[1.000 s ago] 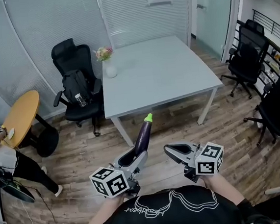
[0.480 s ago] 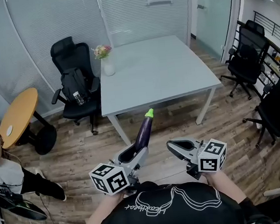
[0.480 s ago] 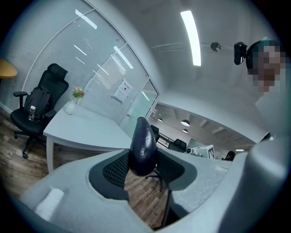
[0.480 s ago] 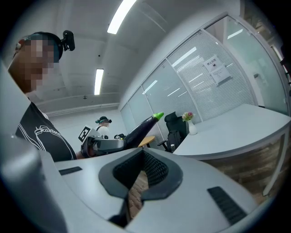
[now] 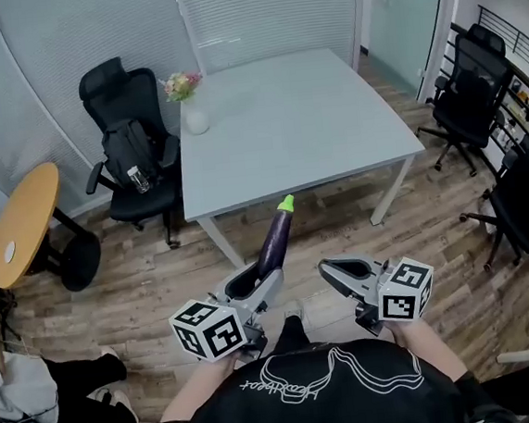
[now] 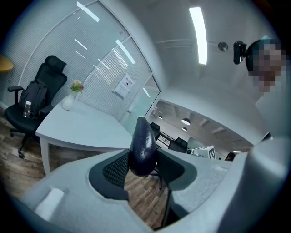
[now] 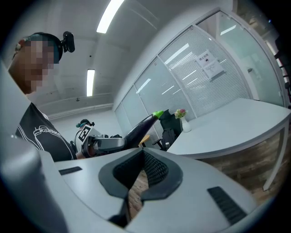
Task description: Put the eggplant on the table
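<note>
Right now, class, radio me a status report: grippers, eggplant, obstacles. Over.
Left gripper shut on eggplant, stem end up, short of the table. Right gripper shut, empty. Only a flower vase on it, far corner.

You're in an office meeting room: a large grey worktop [image 5: 301, 109] with a flower vase [image 5: 195, 118] stands far ahead, a black swivel chair [image 5: 120, 108] on its left and more chairs [image 5: 463, 94] on the right. Glass partition walls with blinds [image 5: 71, 38] enclose it, and a round wooden table [image 5: 24, 224] stands far left.
</note>
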Demonstrator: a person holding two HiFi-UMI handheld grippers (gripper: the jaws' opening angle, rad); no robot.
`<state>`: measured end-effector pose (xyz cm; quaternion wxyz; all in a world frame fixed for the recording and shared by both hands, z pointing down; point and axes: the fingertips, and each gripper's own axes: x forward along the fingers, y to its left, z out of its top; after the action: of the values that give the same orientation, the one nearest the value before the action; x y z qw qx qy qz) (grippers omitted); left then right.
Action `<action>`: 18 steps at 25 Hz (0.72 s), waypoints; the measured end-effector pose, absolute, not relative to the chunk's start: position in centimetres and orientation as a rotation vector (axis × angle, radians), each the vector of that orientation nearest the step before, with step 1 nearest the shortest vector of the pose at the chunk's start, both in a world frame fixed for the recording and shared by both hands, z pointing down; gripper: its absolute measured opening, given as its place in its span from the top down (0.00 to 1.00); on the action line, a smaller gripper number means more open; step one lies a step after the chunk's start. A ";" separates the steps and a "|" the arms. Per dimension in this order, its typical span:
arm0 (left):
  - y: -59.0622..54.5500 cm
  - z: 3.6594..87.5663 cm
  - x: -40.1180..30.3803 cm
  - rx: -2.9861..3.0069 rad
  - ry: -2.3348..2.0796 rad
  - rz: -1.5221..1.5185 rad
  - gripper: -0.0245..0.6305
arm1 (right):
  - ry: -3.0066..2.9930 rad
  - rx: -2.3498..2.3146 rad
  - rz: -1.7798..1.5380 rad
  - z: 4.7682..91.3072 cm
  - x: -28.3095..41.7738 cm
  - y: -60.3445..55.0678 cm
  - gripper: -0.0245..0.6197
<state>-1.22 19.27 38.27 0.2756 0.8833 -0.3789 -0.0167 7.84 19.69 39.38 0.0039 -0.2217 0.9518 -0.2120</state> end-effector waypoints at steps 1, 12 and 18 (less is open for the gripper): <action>18.1 38.6 -1.3 2.368 -1.009 -0.040 0.66 | 2.976 -0.702 -0.678 39.6 7.7 18.6 0.95; 2.1 39.4 -4.4 2.341 -0.966 -0.022 0.66 | 2.948 -0.775 -0.767 39.9 5.2 2.7 0.95; -4.3 38.9 -7.3 2.344 -0.991 -0.025 0.66 | 2.968 -0.783 -0.765 39.2 2.3 -3.5 0.95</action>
<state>-7.27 -4.32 38.89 0.2939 0.8804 -0.3721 -0.0094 2.25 -3.48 39.17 -0.0112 -0.2476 0.9381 -0.2419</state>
